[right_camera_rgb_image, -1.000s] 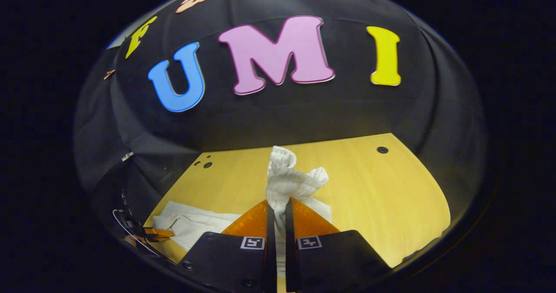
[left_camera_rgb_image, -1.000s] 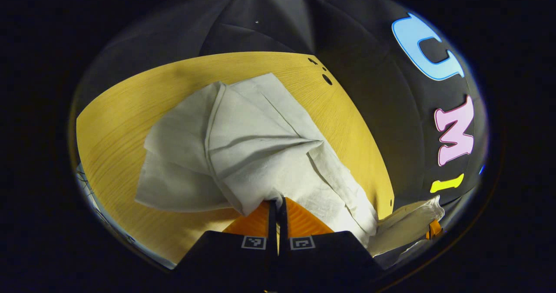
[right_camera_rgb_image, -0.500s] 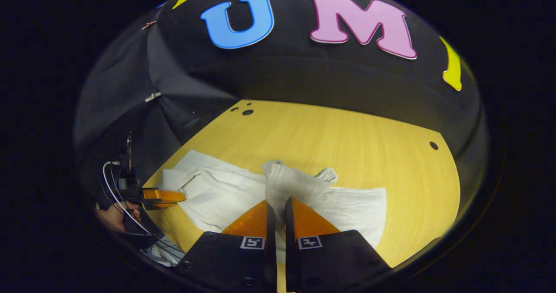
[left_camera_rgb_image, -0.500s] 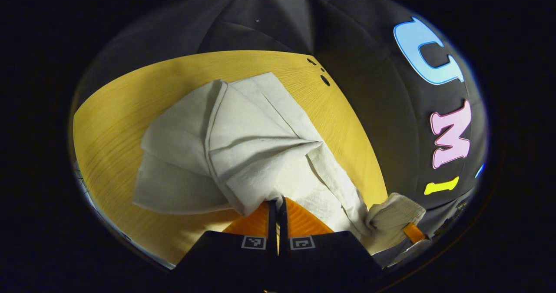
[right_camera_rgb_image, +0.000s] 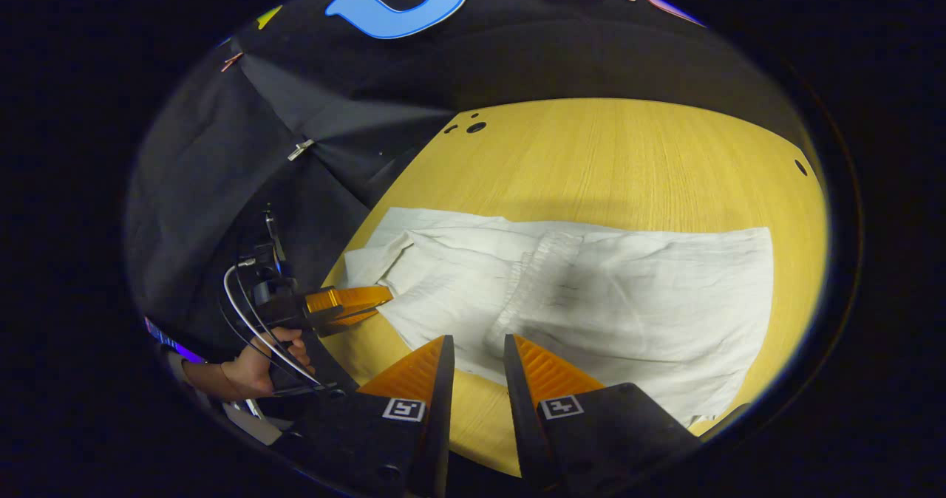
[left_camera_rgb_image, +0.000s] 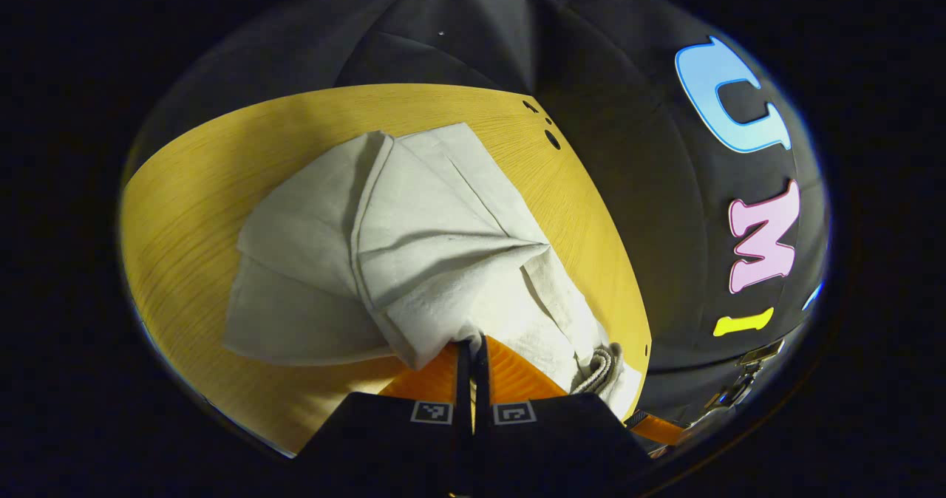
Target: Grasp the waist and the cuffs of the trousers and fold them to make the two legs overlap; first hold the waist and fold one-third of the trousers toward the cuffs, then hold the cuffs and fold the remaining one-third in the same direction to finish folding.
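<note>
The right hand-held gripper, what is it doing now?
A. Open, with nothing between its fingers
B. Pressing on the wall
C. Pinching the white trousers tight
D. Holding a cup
A: in the right gripper view the right hand-held gripper has its fingers spread with a gap between them, and the white trousers lie flat on the wooden table beyond them, not gripped.

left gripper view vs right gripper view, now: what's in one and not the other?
Left gripper view: left gripper shut on a bunched fold of the white cloth trousers.
Right gripper view: right gripper open above the trousers' near edge, elastic waistband lying flat, a hand holding the other gripper.
Both: trousers on the yellow wooden table.
</note>
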Demonstrator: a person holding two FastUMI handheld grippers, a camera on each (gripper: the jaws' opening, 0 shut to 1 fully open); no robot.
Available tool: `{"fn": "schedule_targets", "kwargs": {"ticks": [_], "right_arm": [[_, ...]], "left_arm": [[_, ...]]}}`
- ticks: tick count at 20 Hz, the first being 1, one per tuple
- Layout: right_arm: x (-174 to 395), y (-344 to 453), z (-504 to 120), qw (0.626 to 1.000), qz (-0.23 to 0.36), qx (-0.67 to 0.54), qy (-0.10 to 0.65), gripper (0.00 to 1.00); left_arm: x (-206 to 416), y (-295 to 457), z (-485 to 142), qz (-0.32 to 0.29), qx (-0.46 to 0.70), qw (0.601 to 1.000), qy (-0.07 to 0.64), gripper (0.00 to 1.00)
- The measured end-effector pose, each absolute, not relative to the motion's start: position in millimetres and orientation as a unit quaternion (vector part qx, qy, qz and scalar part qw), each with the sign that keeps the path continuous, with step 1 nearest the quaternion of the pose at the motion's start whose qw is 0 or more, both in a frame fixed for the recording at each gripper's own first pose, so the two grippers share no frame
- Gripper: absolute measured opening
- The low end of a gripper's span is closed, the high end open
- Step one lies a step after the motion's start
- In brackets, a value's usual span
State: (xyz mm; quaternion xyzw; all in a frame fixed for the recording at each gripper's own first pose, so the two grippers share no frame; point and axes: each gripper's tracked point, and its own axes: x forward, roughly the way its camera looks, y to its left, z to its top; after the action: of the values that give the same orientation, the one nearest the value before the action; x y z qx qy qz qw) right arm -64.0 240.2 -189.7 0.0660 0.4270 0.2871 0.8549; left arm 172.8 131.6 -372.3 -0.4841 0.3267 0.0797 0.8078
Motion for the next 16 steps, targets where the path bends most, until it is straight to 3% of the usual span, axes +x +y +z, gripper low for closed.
{"fn": "schedule_targets", "kwargs": {"ticks": [6, 9, 10, 11, 14, 15, 16], "right_arm": [[-41, 151, -202, 0.882, 0.18, 0.072, 0.429, 0.44], [-46, 99, -241, 0.875, 0.11, 0.063, 0.466, 0.44], [-54, 88, -254, 0.867, 0.094, 0.064, 0.485, 0.36], [-59, 84, -264, 0.86, 0.09, 0.07, 0.498, 0.44], [-56, 85, -275, 0.861, 0.097, 0.078, 0.493, 0.44], [-59, 86, -275, 0.861, 0.107, 0.076, 0.492, 0.37], [-58, 86, -275, 0.863, 0.112, 0.075, 0.487, 0.38]], "left_arm": [[172, 133, -374, 0.087, -0.49, 0.805, 0.323, 0.06], [171, 131, -376, 0.092, -0.503, 0.798, 0.319, 0.06], [171, 133, -375, 0.095, -0.505, 0.797, 0.319, 0.06], [170, 134, -374, 0.099, -0.504, 0.797, 0.318, 0.06], [174, 142, -361, 0.112, -0.495, 0.807, 0.301, 0.05], [174, 143, -351, 0.106, -0.495, 0.814, 0.285, 0.05], [176, 146, -342, 0.101, -0.497, 0.818, 0.273, 0.05]]}}
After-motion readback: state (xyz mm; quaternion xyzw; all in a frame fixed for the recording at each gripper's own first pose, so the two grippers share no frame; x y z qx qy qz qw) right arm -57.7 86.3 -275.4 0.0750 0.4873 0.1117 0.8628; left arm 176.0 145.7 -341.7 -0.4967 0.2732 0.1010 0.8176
